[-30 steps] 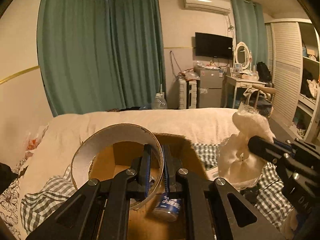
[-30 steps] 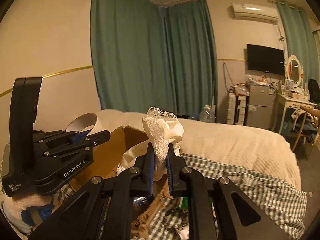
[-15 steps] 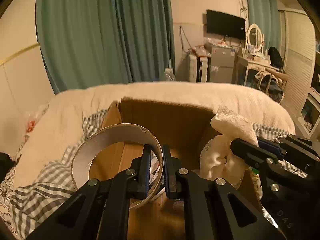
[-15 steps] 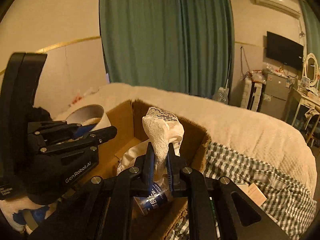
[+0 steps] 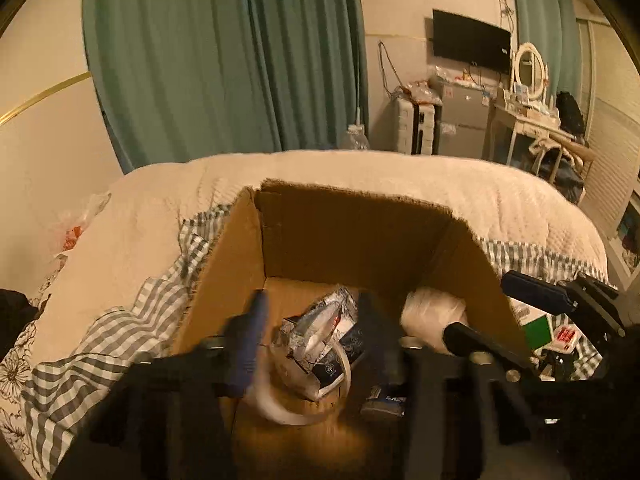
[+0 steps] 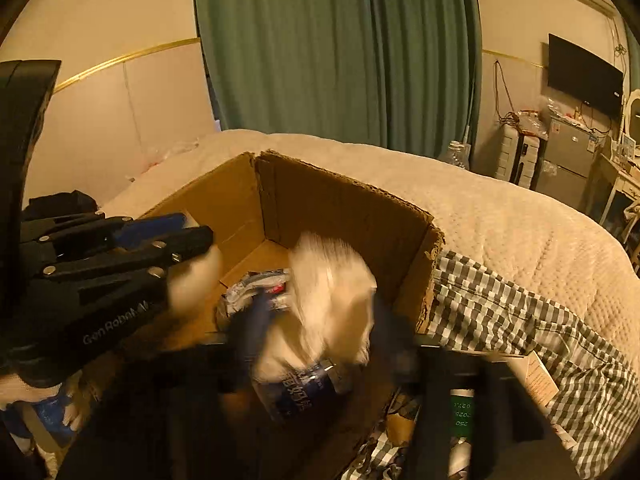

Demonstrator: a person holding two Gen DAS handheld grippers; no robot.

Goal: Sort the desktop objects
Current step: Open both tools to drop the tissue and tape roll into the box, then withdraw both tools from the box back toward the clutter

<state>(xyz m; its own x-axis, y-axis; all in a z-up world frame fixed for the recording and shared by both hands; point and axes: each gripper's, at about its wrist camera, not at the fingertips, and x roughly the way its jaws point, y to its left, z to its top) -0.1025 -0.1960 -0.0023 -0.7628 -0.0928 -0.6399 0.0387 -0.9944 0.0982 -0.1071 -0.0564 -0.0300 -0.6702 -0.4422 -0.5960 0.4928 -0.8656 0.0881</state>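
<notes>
Nearest the left wrist view, left gripper with jaws just been opening, now spread and blurred, nothing pinched; white tape ring smeared between and below them, loose and dropping toward the floor of the cardboard box. In the right wrist view, right gripper likewise just been opening, jaws apart, with the white lace cloth blurred between them but apparently no longer pressed, falling onto a blue-labelled bottle already lying in the box. Further in, crumpled silver packets on the box floor, and the cloth seen as a pale bundle by the right-hand wall. Judged as the release step of the sort, both items going into the same box. To do it well: hold both grippers steady above the opening until ring and cloth have fully cleared the pads, keep jaws wide so lace does not snag on a finger, then lift straight up clear of the torn cardboard rim rather than sweeping sideways, since the two grippers sit close together. Beyond the box, checked sheet, cream quilt and green curtains at the back
</notes>
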